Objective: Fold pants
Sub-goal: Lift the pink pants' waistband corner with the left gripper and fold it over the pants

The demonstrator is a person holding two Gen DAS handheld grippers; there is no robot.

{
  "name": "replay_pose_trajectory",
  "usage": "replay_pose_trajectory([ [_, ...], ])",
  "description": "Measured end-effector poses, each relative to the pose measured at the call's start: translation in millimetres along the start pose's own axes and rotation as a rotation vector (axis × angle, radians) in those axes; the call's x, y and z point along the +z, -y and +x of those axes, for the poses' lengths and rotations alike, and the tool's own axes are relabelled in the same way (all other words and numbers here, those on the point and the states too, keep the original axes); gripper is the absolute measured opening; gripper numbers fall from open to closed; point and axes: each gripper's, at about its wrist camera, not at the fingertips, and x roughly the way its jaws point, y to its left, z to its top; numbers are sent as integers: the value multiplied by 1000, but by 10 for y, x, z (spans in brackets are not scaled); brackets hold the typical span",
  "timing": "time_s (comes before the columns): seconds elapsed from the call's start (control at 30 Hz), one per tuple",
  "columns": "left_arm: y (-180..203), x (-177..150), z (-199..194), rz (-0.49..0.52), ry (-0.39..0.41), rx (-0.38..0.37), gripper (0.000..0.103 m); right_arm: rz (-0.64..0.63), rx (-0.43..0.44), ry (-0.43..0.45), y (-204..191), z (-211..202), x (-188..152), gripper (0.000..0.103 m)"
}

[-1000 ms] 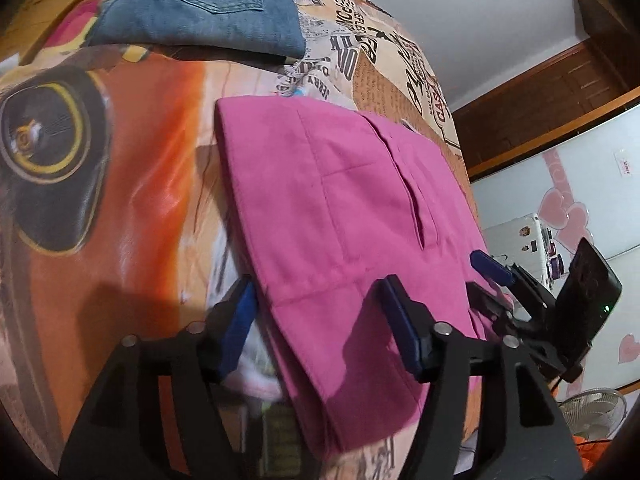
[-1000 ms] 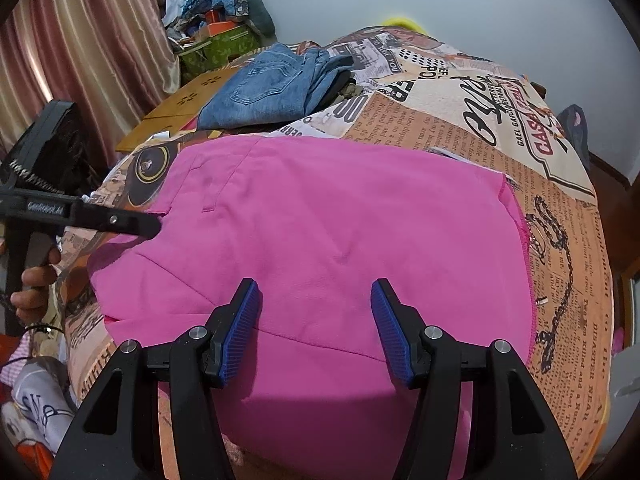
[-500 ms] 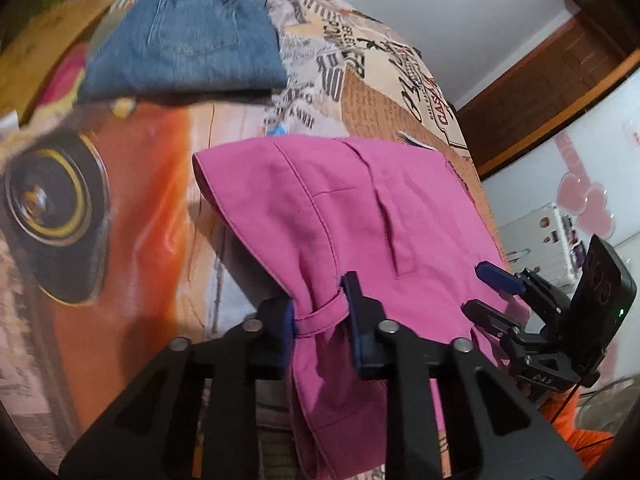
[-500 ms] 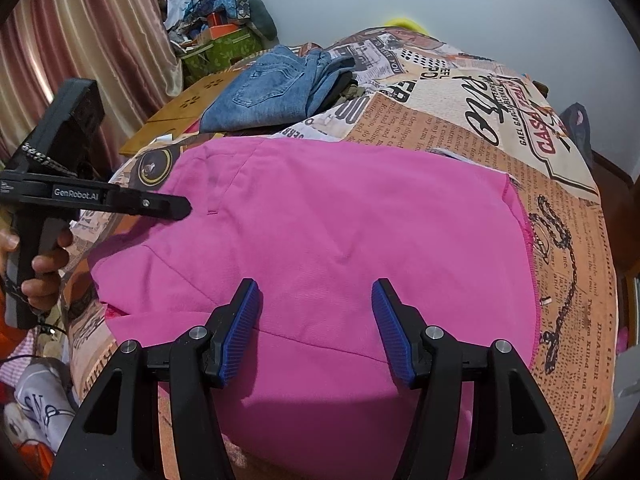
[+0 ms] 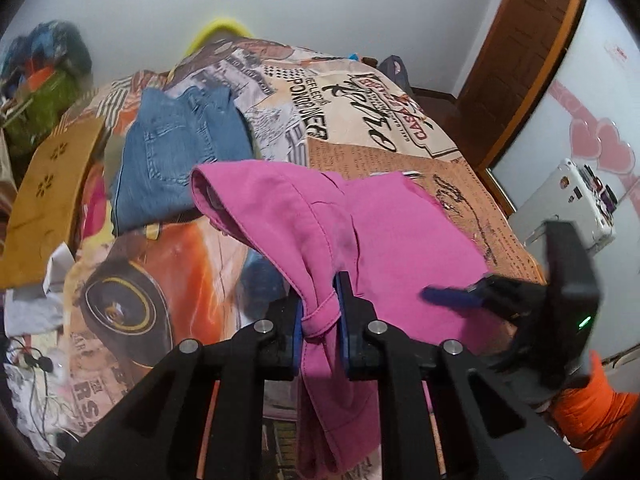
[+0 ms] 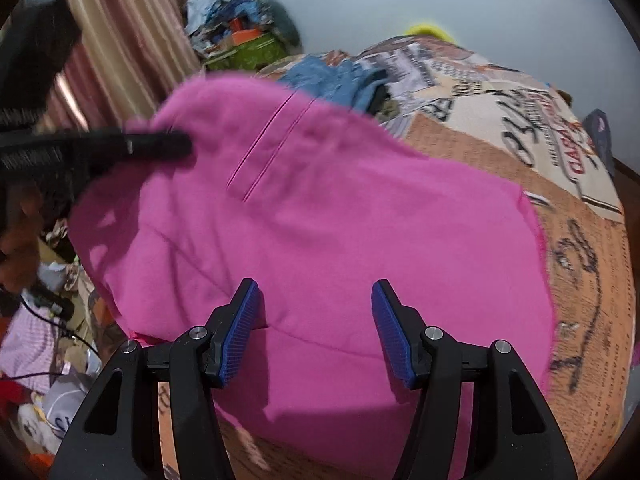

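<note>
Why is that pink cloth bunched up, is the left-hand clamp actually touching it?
Touching. The left wrist view shows the left gripper with both blue pads pressed against a pinched edge of the pink fabric pants, which has been lifted off the printed bedspread.

The bedspread [image 5: 352, 104] carries newspaper-style print; a curved red banner on it reads "CASA", and large letters "RS" appear near its edge.

Left gripper [image 5: 319, 330], bottom centre, has just closed on a bunched fold of pink pants [image 5: 384, 232]. Folded jeans [image 5: 176, 160] lie upper left on the bedspread [image 5: 360, 120].
</note>
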Motion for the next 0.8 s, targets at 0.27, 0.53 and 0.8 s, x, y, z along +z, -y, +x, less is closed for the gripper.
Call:
replay_pose_trajectory([
  [0.27,259,169,29,37,-58,59,14,-17,33,-17,-75,37,-27,56],
  [0.53,428,413,83,2,-105,84,14,83,-43,74,424,-484,-252,56],
  [0.8,758,619,227,23,-133,110,14,160,-111,36,841,-513,-594,56],
])
